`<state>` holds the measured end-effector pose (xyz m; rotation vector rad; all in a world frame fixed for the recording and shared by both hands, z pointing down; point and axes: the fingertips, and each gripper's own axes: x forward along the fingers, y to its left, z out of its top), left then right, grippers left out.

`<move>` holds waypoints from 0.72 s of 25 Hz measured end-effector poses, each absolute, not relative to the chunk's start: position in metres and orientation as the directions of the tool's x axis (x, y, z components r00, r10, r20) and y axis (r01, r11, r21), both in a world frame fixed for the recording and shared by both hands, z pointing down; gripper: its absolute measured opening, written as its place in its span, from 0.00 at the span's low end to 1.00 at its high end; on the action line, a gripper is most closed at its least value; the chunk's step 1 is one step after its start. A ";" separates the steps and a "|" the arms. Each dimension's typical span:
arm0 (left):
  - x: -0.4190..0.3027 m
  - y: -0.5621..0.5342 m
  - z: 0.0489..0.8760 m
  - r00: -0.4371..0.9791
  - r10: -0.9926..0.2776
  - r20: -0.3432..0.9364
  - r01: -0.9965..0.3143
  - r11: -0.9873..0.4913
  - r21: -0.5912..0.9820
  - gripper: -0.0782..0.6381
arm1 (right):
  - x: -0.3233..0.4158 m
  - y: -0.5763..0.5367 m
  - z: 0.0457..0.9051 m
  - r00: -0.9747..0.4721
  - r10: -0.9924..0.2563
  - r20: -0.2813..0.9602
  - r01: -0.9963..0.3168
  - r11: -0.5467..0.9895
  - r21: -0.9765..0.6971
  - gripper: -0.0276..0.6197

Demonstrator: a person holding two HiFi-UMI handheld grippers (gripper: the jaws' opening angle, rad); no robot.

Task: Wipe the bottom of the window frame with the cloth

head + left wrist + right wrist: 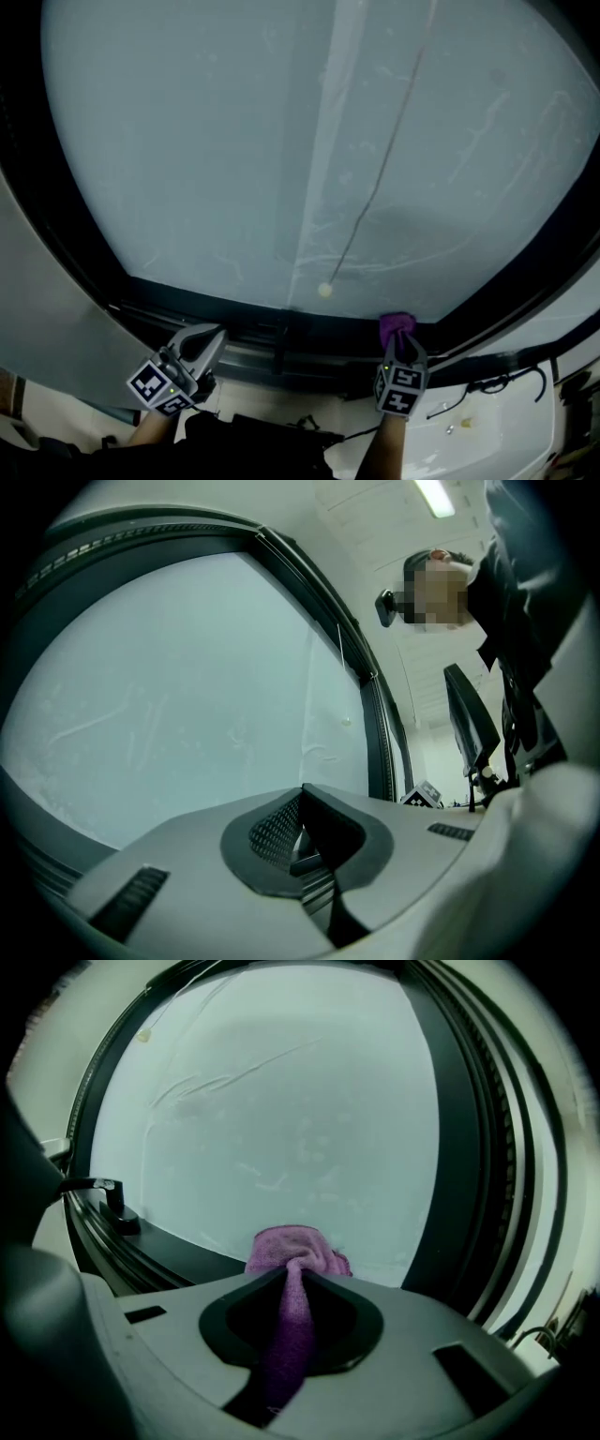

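A purple cloth [397, 327] is bunched at the tips of my right gripper [401, 345], which is shut on it. In the right gripper view the cloth [292, 1252] sticks out past the closed jaws and rests against the dark bottom rail of the window frame [178, 1246], near the frame's right corner. My left gripper [208, 339] hangs lower left, close to the bottom rail [253, 323], its jaws closed together with nothing between them. The left gripper [302, 803] points at the frosted pane [169, 696].
A blind cord with a small bead [324, 291] hangs before the glass, just above the rail. A black window handle [111, 1194] sits on the frame left of the cloth. Cables and a white sill [487, 422] lie at the lower right. A person stands beside a monitor [466, 719].
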<state>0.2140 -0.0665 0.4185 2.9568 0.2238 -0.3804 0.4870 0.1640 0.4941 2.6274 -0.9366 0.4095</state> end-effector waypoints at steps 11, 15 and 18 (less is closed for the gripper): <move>0.171 -0.107 0.418 0.967 0.071 -0.246 0.105 -0.986 0.129 0.10 | 0.455 0.118 0.493 0.723 -0.570 0.390 -0.672 -0.711 0.207 0.13; 0.160 -0.113 0.418 0.967 0.072 -0.242 0.107 -0.985 0.135 0.10 | 0.449 0.106 0.494 0.723 -0.572 0.388 -0.675 -0.705 0.218 0.13; 0.151 -0.126 0.416 0.967 0.045 -0.253 0.077 -0.990 0.119 0.10 | 0.441 0.096 0.494 0.712 -0.579 0.397 -0.686 -0.695 0.216 0.13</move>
